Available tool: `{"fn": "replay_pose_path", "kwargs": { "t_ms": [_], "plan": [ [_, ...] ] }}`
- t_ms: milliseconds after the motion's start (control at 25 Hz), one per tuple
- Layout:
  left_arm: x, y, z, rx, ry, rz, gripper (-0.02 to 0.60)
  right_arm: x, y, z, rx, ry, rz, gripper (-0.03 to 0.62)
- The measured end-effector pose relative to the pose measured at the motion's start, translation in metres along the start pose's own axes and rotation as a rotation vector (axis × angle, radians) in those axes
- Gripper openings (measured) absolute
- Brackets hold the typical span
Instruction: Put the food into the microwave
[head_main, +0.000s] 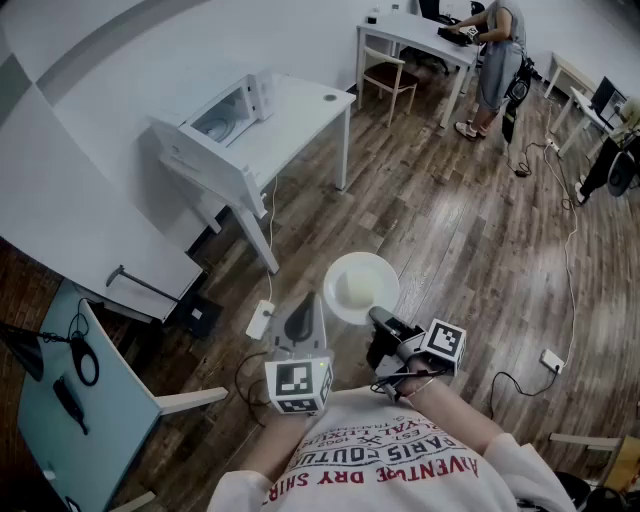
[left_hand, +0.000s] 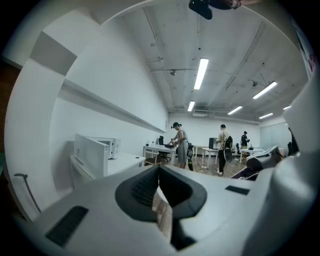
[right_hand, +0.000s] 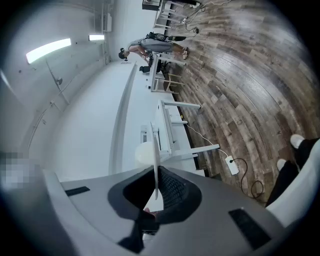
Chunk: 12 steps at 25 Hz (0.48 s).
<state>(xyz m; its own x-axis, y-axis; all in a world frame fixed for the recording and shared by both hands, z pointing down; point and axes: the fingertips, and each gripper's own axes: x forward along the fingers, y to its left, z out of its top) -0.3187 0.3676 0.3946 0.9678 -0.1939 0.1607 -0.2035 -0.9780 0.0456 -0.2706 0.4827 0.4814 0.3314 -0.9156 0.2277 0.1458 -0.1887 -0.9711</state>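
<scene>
My right gripper (head_main: 378, 318) clamped the plate (head_main: 372, 268) of food (head_main: 352, 290); my left gripper (head_main: 303, 320), jaws together, held nothing. The microwave (head_main: 222, 118) stood well apart, unfilled.

Head view looks steeply down; both gripper views face the distant microwave (head_main: 222, 118).

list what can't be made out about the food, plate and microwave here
- What the food is: head view, too small and pale; right gripper view, plate is edge-on, only a pale bump shows.
- Microwave inside: head view, too far; left gripper view, only its outside shows.
- Dark items on the teal table: head view, too small; left edge cuts the table off.
</scene>
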Motion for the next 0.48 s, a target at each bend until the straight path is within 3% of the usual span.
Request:
{"fn": "replay_pose_path", "kwargs": {
  "t_ms": [480],
  "plan": [
    [0.009, 0.012, -0.001, 0.0, 0.008, -0.028, 0.008, 0.013, 0.004, -0.002, -0.009, -0.003, -0.008, 0.021]
  ]
}}
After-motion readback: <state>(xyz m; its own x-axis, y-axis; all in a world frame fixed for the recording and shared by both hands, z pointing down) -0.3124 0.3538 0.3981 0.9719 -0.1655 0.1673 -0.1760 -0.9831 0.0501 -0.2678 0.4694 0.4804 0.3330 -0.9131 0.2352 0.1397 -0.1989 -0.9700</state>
